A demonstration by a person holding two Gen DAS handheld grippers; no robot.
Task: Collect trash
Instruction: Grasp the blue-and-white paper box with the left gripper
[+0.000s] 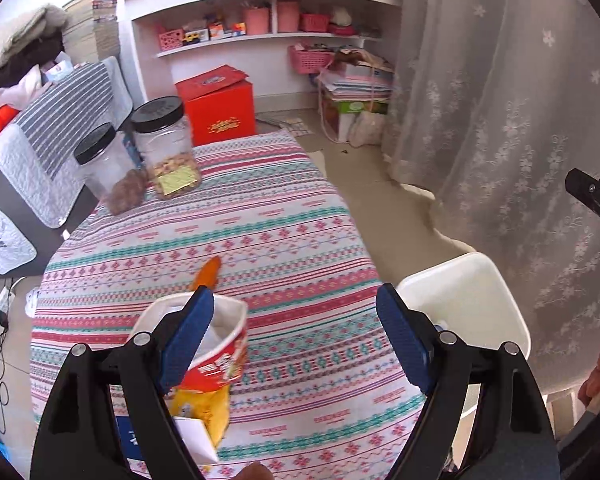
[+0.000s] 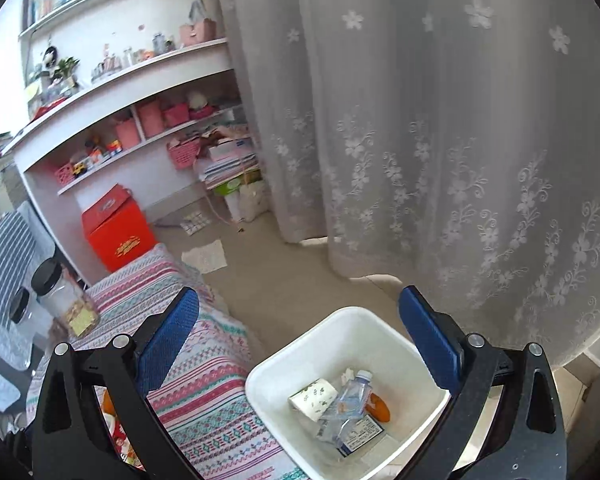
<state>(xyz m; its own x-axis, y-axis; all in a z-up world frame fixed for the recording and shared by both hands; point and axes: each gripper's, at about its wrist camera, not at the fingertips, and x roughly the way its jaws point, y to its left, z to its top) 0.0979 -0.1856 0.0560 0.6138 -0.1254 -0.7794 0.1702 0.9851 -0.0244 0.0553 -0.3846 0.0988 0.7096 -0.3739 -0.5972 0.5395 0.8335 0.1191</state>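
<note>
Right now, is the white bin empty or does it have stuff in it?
Not empty. The white bin holds a crushed plastic bottle, a patterned paper roll, an orange piece and a small carton, covering only the bottom.

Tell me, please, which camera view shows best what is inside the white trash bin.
The right wrist view shows it best: it looks down into the white trash bin, where a plastic bottle, a patterned paper roll and an orange item lie. The left wrist view shows only the bin's rim and outer wall; its contents are hidden.
</note>
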